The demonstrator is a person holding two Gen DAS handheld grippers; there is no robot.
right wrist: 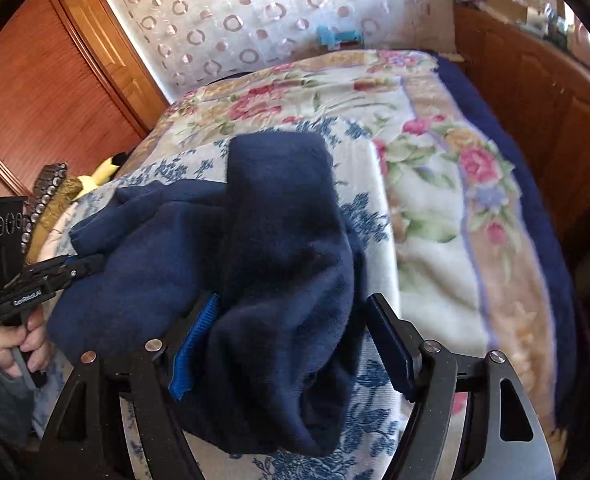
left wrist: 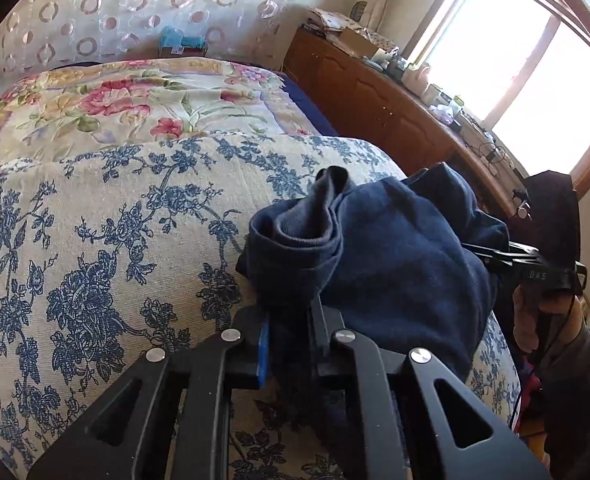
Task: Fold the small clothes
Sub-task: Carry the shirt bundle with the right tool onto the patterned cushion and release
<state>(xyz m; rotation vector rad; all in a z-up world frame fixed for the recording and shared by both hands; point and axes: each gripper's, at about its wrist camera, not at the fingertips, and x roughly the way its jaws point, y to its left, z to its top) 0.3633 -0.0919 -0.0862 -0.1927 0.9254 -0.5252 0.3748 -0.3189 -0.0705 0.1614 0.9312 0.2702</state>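
Observation:
A small navy garment [left wrist: 379,252] lies bunched on the blue-flowered cloth [left wrist: 107,240] on the bed; it also shows in the right wrist view [right wrist: 279,232]. My left gripper [left wrist: 289,344] is shut on the garment's near edge, with fabric pinched between the jaws. My right gripper [right wrist: 295,344] is open, its jaws wide apart on either side of a fold of the garment. The right gripper shows in the left wrist view [left wrist: 491,258] at the garment's right side. The left gripper shows in the right wrist view [right wrist: 83,264] at the garment's left edge.
A pink-flowered blanket [left wrist: 135,96] covers the far part of the bed. A wooden cabinet [left wrist: 375,96] with clutter on top stands along the right under a bright window [left wrist: 515,60]. A wooden wardrobe [right wrist: 35,92] stands at the left. A yellow plush toy [right wrist: 103,172] lies beside the bed.

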